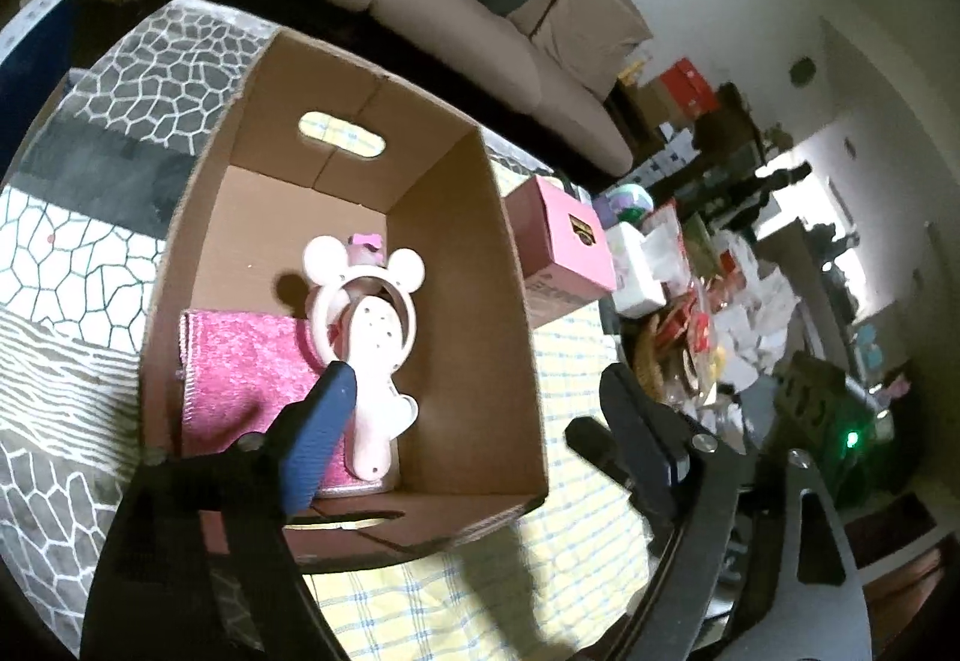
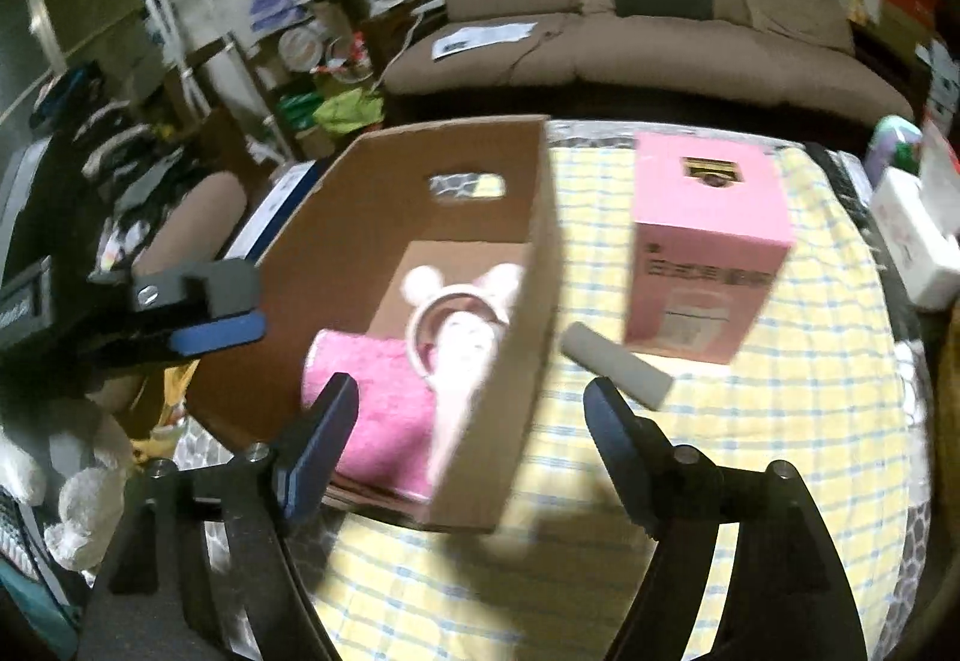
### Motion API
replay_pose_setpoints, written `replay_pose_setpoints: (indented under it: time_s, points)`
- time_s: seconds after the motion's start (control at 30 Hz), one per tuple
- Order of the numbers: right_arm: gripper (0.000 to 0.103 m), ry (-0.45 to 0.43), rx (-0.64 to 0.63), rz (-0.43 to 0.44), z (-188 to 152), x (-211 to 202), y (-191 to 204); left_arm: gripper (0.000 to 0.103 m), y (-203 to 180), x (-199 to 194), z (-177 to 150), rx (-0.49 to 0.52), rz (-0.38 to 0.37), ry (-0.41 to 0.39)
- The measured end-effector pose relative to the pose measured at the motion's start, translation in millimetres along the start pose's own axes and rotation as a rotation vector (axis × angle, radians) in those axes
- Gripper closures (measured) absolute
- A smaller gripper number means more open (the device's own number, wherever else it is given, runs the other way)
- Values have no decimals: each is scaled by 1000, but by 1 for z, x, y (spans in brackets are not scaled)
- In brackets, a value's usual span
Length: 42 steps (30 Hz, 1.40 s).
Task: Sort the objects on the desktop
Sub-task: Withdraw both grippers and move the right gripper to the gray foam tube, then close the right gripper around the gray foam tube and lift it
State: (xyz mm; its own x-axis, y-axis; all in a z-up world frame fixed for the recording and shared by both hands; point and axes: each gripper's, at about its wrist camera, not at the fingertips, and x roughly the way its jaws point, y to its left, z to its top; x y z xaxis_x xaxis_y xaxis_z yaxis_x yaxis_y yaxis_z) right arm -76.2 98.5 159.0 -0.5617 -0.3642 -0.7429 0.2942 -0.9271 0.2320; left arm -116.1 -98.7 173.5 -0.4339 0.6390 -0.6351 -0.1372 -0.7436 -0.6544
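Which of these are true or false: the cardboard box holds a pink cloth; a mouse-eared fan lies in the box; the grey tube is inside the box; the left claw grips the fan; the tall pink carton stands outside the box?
1. The cardboard box holds a pink cloth. True.
2. A mouse-eared fan lies in the box. True.
3. The grey tube is inside the box. False: it lies on the yellow checked cloth beside the box.
4. The left claw grips the fan. False: it is open, empty.
5. The pink carton stands outside the box. True.
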Motion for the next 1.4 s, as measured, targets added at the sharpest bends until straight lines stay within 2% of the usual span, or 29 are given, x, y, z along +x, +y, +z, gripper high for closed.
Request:
replay_pose_setpoints:
  time_s: [0.17,0.33,0.6,0.8,0.97,1.03,1.23,1.4]
  points:
    - [24,-25,61,-36,-8,-16,-34,21,-23,3,-5,78,20,10]
    - [24,-19,107,-63,-21,-12,-67,21,-46,12,-7,128,15,36]
    - [24,-1,162,-38,-37,11,-101,21,-87,44,7,214,42,62]
    - [25,-15,169,-23,-41,20,-118,21,-102,73,16,224,37,81]
    - [45,13,198,29,-47,44,-131,21,-107,97,15,247,46,124]
    - [56,15,233,82,-50,53,-137,22,-105,103,15,245,48,130]
    - [58,-11,398,235,-54,76,-164,22,-101,110,19,235,25,143]
    - [59,-14,477,301,-56,92,-181,22,-98,110,22,223,6,155]
